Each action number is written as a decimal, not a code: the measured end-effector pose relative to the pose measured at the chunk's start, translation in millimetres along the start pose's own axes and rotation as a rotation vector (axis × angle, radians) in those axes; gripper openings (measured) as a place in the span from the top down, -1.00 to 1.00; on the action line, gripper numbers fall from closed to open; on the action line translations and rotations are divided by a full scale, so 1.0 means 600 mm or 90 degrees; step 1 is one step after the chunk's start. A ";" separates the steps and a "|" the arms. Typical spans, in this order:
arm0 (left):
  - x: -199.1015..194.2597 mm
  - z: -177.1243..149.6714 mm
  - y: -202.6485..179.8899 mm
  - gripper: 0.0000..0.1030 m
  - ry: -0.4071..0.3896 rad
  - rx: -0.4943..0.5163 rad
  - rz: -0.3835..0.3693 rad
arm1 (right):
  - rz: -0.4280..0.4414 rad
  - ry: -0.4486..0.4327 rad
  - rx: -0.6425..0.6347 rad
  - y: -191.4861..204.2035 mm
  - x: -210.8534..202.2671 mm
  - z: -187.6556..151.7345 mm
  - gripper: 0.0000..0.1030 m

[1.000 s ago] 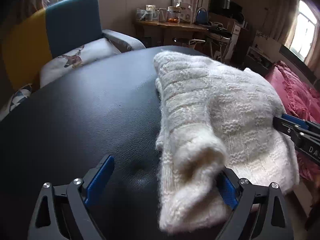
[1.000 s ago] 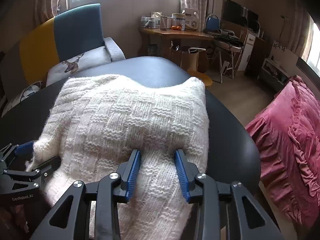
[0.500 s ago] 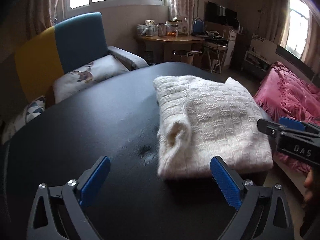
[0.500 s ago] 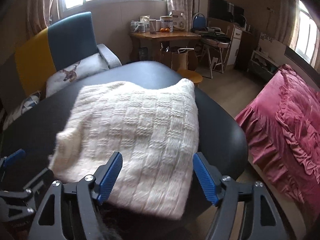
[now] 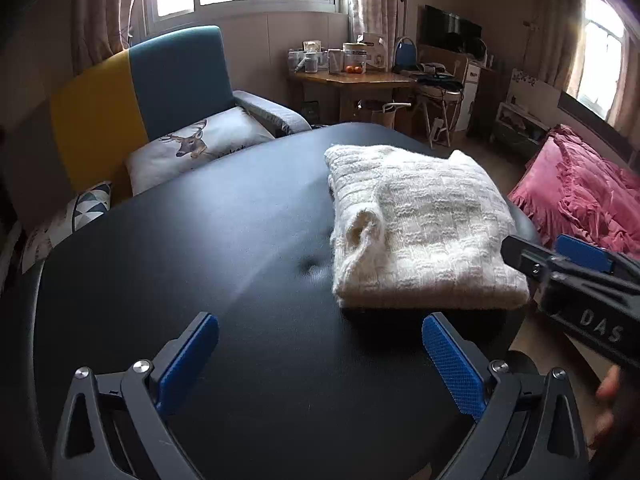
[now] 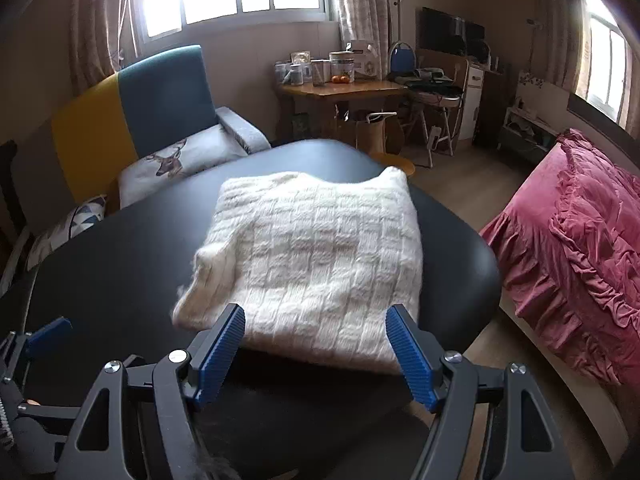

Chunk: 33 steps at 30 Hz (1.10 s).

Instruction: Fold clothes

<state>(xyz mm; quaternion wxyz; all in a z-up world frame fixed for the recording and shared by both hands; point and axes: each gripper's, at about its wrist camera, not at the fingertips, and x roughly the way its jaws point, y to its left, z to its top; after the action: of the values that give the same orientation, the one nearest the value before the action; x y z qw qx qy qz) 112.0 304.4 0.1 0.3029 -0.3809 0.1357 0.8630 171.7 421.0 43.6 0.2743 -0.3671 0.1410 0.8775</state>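
Black padded surface [image 5: 200, 248] fills most of both views; armchair [image 5: 172, 80] with deer cushion at 11 o'clock behind it, pink bed [image 6: 580, 240] at 3 o'clock, wooden desk at 12 far back.

White knit sweater [image 6: 320, 256] lies on the surface as a folded rectangular bundle, toward the surface's right edge. Long axis runs roughly 6-to-12 in the right wrist view. A rolled sleeve end [image 5: 360, 236] sticks up along the bundle's left edge. Fold looks finished or nearly so, judging by the compact shape.

Key relation: the sweater sits dead ahead at 12 o'clock of the right hand-held gripper [image 6: 316, 344], its near edge just beyond the pads. From the left hand-held gripper [image 5: 320, 356] it lies at 1 o'clock, apart, with bare surface between. Right is nearer.

Both hand-held grippers: jaws spread wide, nothing held. Right one also shows in the left view at 3 o'clock, beside the bundle's near right corner.

Likely next: tidy the loose sleeve end, left side better placed for that.
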 end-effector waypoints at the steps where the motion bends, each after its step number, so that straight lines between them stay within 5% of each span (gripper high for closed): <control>1: -0.001 -0.001 0.000 -1.00 0.007 0.000 -0.001 | -0.001 0.001 0.000 0.001 0.000 -0.002 -0.45; 12: -0.017 -0.008 0.002 -1.00 0.024 -0.016 -0.071 | -0.010 0.001 -0.004 -0.002 -0.003 -0.009 -0.45; 33: -0.010 -0.018 -0.015 -1.00 0.039 0.001 -0.021 | 0.002 0.005 0.010 -0.012 -0.003 -0.015 -0.45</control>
<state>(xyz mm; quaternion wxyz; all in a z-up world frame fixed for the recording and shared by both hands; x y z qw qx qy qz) 127.1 304.0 -3.0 0.3129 -0.4091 0.1394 0.8457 181.9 422.4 38.4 0.2756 -0.3684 0.1496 0.8752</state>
